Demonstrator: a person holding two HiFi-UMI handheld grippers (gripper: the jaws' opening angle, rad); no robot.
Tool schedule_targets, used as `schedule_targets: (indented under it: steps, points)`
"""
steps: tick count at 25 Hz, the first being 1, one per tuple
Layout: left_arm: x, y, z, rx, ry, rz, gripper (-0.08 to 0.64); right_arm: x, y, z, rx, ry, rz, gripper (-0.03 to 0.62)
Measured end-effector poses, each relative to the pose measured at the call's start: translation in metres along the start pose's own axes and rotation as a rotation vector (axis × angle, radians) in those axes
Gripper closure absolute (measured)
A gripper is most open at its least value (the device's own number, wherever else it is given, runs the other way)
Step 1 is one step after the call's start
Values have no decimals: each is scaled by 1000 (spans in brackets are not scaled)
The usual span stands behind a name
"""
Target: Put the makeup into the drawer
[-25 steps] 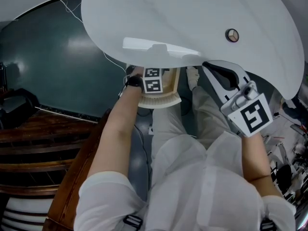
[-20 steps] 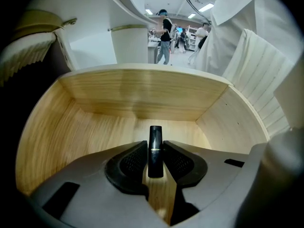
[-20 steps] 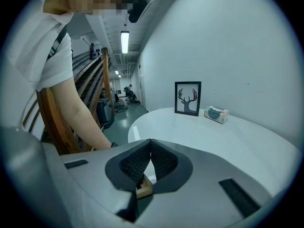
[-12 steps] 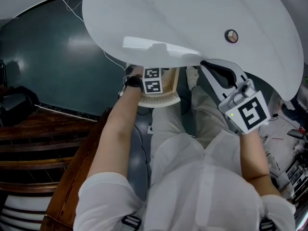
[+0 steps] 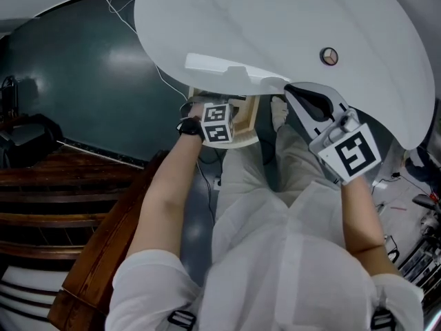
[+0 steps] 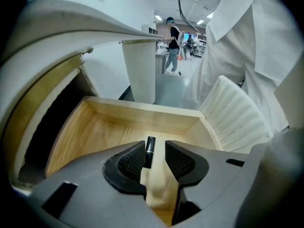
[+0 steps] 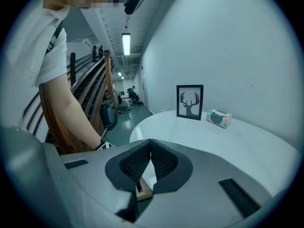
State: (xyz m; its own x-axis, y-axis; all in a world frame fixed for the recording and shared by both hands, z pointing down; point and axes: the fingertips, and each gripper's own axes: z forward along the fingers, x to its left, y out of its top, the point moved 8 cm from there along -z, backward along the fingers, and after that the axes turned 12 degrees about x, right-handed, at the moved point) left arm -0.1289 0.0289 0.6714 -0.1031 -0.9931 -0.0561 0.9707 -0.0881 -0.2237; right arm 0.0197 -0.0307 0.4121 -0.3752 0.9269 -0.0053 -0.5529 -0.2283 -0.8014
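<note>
**Left gripper (image 6: 155, 145).** The fingers are being kept narrowly apart, the gap being wider than the makeup (image 6: 148, 152), a slim black tube. The tube is lying in that gap, close against the left-hand finger (image 6: 129, 161) and well clear of the right-hand one. It is judged not to be clamped. Its long axis is running along the fingers, far end pointing past the tips into the drawer (image 6: 109, 127). The tube is thus already inside the open wooden drawer.

**Right gripper (image 7: 150, 142).** The fingers are being held closed tip to tip with nothing between them, above the white tabletop (image 7: 228, 137) and well apart from the tube. The left gripper is by far the nearer.

**Obscured.** The near end of the tube is being covered by the left-hand finger. Whether the tube is resting on the drawer floor cannot be told. In the head view the tabletop is hiding the left fingers and most of the drawer.
</note>
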Motion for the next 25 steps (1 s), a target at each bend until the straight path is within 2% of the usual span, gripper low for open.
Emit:
schedule_targets:
  steps: [4, 10, 17, 20, 25]
  points:
    - [-10, -1, -28, -25, 16, -42, 430, 0, 5, -4, 6, 12, -23, 583]
    - [-14, 8, -89, -106, 96, -155, 467, -9, 10, -18, 28, 25, -47, 583]
    - [-6, 27, -170, -257, 249, -345, 512, -29, 24, -35, 5, 29, -64, 583]
    - [11, 36, -198, -319, 325, -451, 522, -49, 27, -42, -7, 26, -75, 583]
    - [33, 51, -232, -407, 451, -616, 531, -78, 20, -51, 27, 25, -59, 583]
